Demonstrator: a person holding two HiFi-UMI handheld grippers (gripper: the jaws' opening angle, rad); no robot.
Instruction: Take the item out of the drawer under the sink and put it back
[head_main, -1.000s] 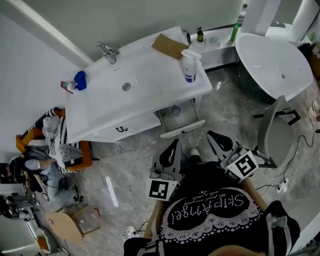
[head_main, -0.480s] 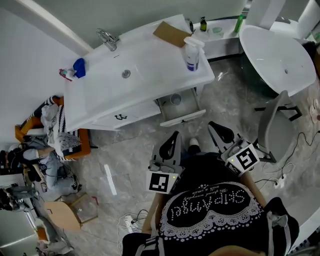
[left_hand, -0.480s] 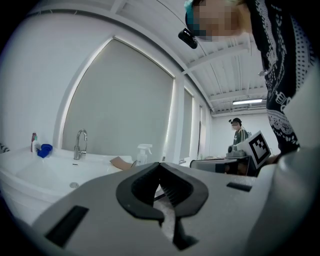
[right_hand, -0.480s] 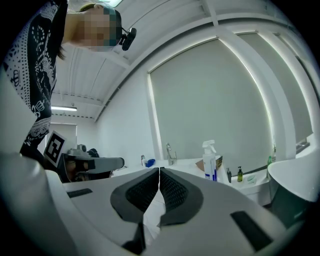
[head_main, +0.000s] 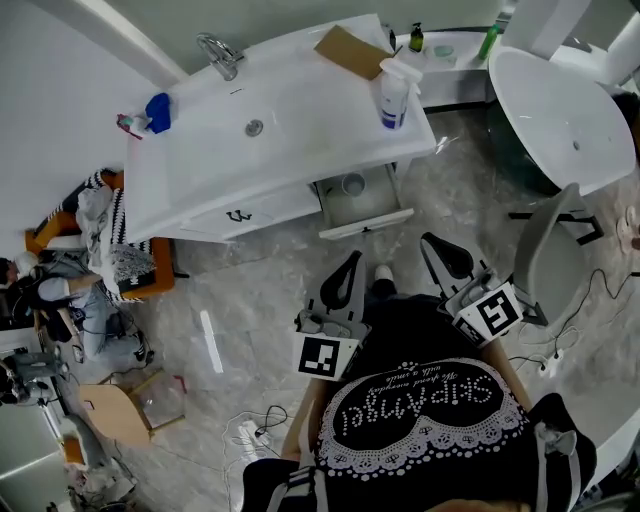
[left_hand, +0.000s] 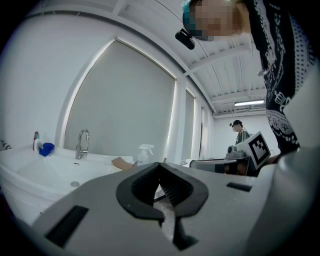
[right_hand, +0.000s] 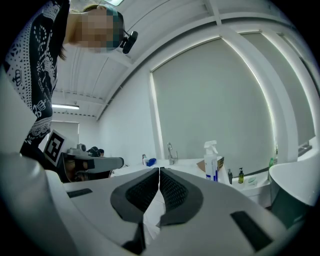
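Head view: a drawer (head_main: 372, 212) stands open under the right end of the sink (head_main: 270, 130), with a small round item (head_main: 352, 185) inside. The left gripper (head_main: 345, 275) and right gripper (head_main: 440, 252) are well short of the sink.
Left gripper view: jaws closed together, empty.
Right gripper view: jaws closed together, empty.

Your white drawer (head_main: 372, 208) stands pulled open under the sink (head_main: 300, 105), upper centre of frame; a small round container (head_main: 352, 184) sits at its back.

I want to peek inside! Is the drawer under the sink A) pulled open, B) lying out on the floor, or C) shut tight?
A: the drawer sticks out from under the sink, and a small round item shows inside it.
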